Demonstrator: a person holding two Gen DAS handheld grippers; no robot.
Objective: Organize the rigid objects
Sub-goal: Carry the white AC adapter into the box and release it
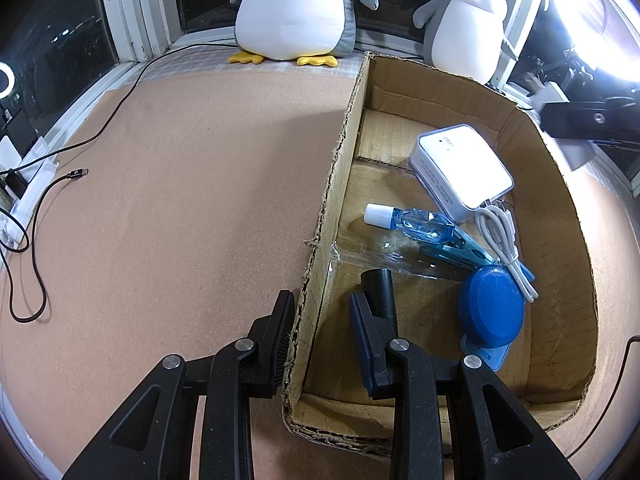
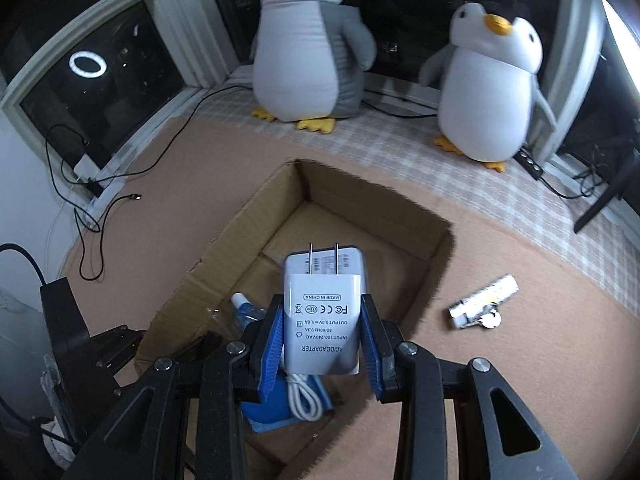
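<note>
Right gripper (image 2: 322, 330): blue-padded fingers clamped on either flank of a white AC/DC adapter (image 2: 322, 320), prongs pointing away from the camera, held above the near end of the cardboard box (image 2: 256, 216). Step in hand, by judgement: carrying the adapter to the box. Next move calls for lowering it into a bare patch of the box floor and letting go without snagging the white cable (image 2: 304, 400) directly beneath

Left gripper (image 1: 320, 324): released and holding nothing, one finger outside and one inside the box's left wall (image 1: 336, 184), which it straddles; whether either finger touches the cardboard cannot be told

Box contents, left wrist view: white power bank (image 1: 464, 168), small clear blue bottle with white cap (image 1: 412, 224), blue round puck-like item (image 1: 492, 306), teal clip (image 1: 460, 250), coiled white cable (image 1: 508, 244), short black tube (image 1: 380, 292) near the inner finger

Still outside: white cylindrical item (image 2: 484, 300) lying on the surface (image 2: 520, 360) to the right of the box, well apart from it

Surface: tan, cork-like mat; black USB cable (image 1: 44, 188) trailing at left. Beyond: checked cloth, two plush penguins (image 2: 308, 40) (image 2: 492, 84), dark window panes with a ring light reflected
</note>
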